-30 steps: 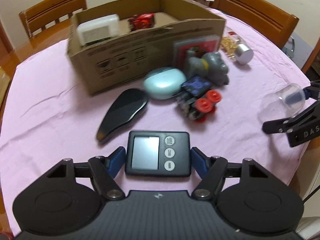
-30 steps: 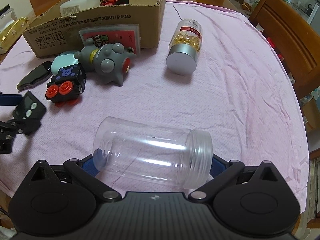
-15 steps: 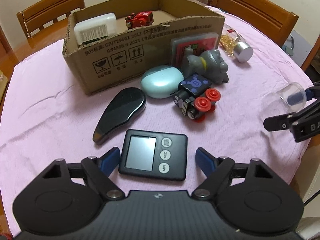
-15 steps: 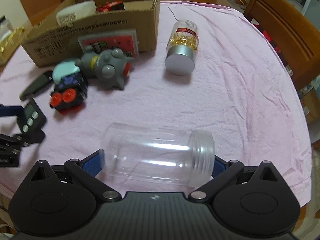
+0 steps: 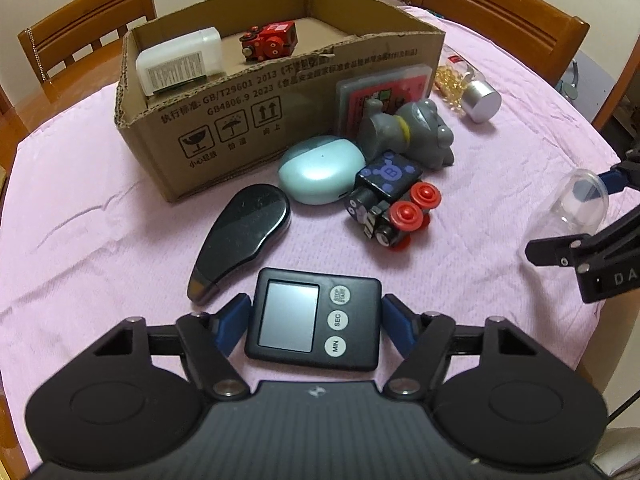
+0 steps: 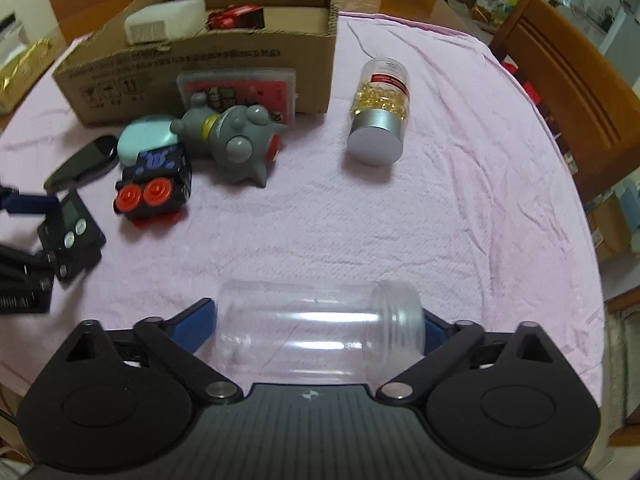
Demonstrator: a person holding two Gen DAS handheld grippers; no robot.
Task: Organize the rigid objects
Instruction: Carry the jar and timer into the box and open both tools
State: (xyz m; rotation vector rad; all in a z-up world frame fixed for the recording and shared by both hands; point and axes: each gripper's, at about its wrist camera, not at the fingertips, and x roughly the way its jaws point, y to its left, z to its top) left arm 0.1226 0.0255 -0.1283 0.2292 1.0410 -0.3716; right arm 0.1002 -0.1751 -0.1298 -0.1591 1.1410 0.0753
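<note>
My left tool [image 5: 314,322] sits low over the pink-clothed tabletop [image 5: 80,216] with its blue fingers [image 5: 232,322] spread on either side of the black timer [image 5: 314,318]; I see a sliver of gap on each side, so it is open, not clamped. The timer lies flat, screen up, just in front of a black oval remote [image 5: 244,236].

My right tool [image 6: 320,330] has the clear jar [image 6: 320,330] lying sideways between its fingers; the left one looks just clear of the jar's base and the right is hidden behind the lid end, so I can't tell if it's gripping.

Further up, the cardboard box [image 5: 224,120] holds a white container [image 5: 178,62] and a red toy train [image 5: 270,40]. Clustered beside the box's front wall are a mint case [image 5: 320,170], a black toy train [image 5: 390,204], a grey figure [image 5: 412,136] and a card pack [image 5: 384,88]. The capsule bottle [image 6: 380,114] lies apart to the right.
</note>
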